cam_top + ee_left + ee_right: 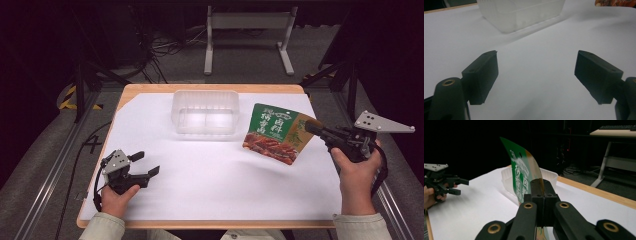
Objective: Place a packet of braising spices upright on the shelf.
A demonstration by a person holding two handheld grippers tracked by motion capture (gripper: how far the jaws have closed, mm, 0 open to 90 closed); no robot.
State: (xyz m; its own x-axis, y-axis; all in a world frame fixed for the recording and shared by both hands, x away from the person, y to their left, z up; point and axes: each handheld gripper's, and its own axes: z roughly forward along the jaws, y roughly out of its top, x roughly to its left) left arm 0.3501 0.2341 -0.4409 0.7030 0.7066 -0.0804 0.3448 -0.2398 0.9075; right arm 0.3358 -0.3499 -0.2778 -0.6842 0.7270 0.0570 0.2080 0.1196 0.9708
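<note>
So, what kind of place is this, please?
Probably a lab or recording studio: a wooden table under white paper, dark surroundings, loose cables on the floor, and a metal frame beside the table.

In the left gripper view, the clear container was cut off by the top edge, and the food pouch showed as a sliver at the top right corner. In the right gripper view, the pouch's lower part sat hidden behind the right gripper. Its printed text was too small to read.
</note>
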